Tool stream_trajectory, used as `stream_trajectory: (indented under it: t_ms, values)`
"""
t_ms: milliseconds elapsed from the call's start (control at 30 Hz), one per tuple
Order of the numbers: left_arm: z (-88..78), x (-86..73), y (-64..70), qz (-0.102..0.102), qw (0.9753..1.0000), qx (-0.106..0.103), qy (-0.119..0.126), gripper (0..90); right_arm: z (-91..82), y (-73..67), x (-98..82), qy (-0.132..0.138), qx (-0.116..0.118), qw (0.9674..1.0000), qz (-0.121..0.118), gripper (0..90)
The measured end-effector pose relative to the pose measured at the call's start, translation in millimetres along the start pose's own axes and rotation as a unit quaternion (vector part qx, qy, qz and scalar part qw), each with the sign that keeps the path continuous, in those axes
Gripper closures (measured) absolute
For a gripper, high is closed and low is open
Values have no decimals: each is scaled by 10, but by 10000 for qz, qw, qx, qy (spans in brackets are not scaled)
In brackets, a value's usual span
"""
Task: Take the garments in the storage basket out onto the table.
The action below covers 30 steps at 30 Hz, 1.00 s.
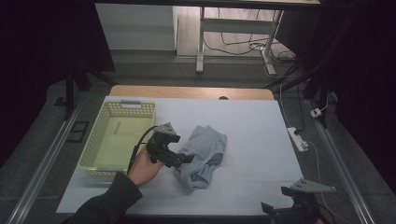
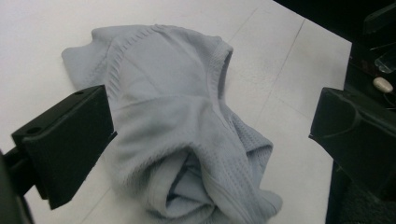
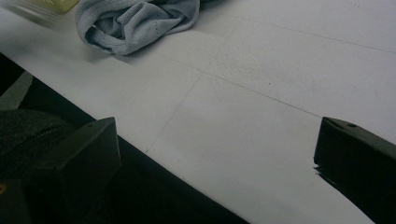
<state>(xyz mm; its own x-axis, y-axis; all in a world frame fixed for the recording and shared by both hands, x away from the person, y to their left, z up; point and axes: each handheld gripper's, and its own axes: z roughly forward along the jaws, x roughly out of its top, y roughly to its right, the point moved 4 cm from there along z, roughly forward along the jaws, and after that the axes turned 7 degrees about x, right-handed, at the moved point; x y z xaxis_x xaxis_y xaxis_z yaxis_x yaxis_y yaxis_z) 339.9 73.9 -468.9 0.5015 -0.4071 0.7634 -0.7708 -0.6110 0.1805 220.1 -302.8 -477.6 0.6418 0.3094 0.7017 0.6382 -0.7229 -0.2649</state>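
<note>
Jaws spread wide, the left gripper [image 1: 184, 158] hovers at the edge of the crumpled grey garment [image 1: 203, 154] lying mid-table beside the yellow basket [image 1: 105, 140], while the right gripper [image 1: 273, 209], likewise spread, waits at the table's near edge.

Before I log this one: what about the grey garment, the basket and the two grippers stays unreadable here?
- Grey garment: type unclear; crumpled in the high view, its far part cut by the top edge in the right gripper view.
- Left gripper: contact with the cloth unclear; high view too small.
- Right gripper: cut by the bottom edge.
- Basket: near inner wall hidden by its rim.
</note>
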Motion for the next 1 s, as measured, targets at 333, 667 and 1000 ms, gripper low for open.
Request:
stream_trajectory:
  t_ms: [333,667,1000]
  values:
    - [-197,-91,6,-66,9999,6,83,0,1,1,0,-7,-3,10000,-1,3]
    - [-389,-212,59,0,9999,106,134,0,5,0,0,-21,-2,10000,-20,3]
    - [-536,-351,75,-58,9996,210,151,0,5,1,0,-24,-8,10000,-15,3]
